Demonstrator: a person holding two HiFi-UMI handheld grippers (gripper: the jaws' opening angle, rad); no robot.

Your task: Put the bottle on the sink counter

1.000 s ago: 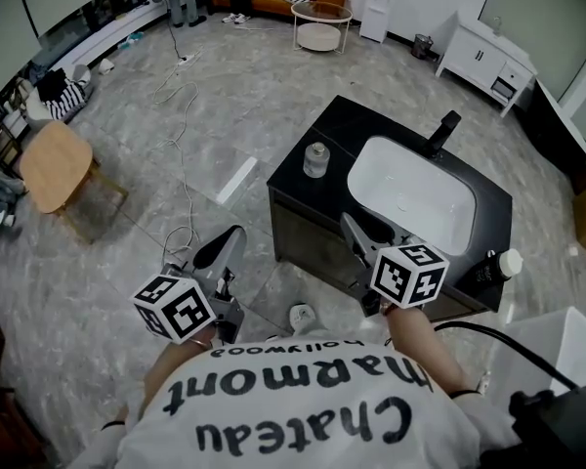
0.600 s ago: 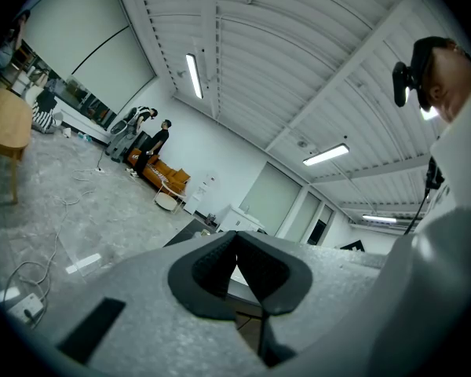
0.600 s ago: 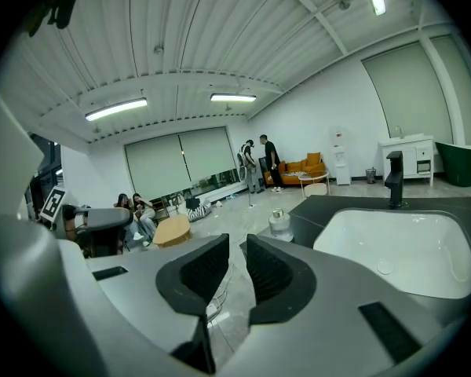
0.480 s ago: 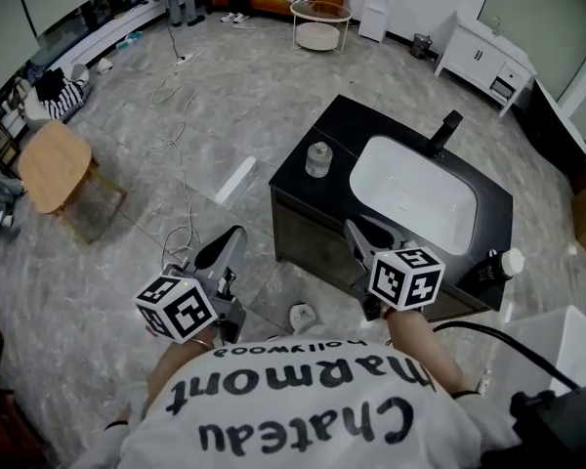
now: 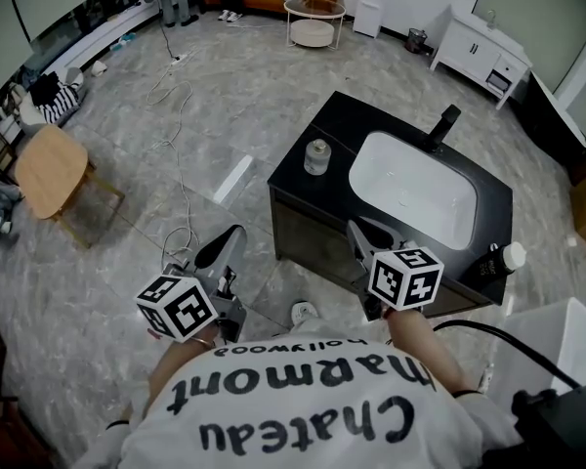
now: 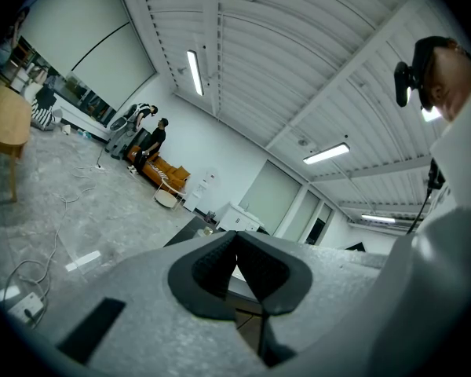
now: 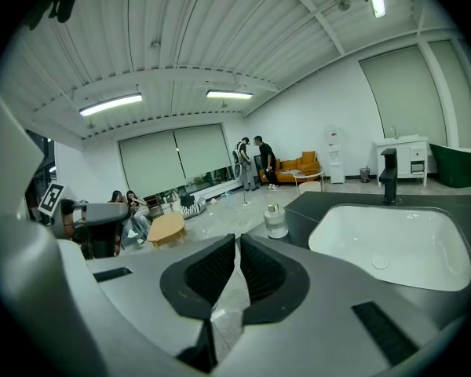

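A small clear bottle (image 5: 316, 156) with a pale cap stands upright on the black sink counter (image 5: 344, 123), at its left end beside the white basin (image 5: 410, 195). In the right gripper view the bottle (image 7: 276, 221) stands ahead, just right of the jaws. My right gripper (image 5: 357, 233) hangs at the counter's near edge, well short of the bottle. Its jaws have just closed and it is shut with nothing between them (image 7: 237, 239). My left gripper (image 5: 230, 238) hovers over the floor left of the counter, shut and empty (image 6: 235, 235).
A black faucet (image 5: 441, 130) rises behind the basin. A dark bottle with a white cap (image 5: 498, 262) stands at the counter's right near corner. On the floor are a wooden stool (image 5: 49, 169) and a cable (image 5: 181, 115). People stand far off by an orange sofa.
The right gripper's jaws have drawn together and it has sunk slightly. The left gripper and the bottle stay where they were.
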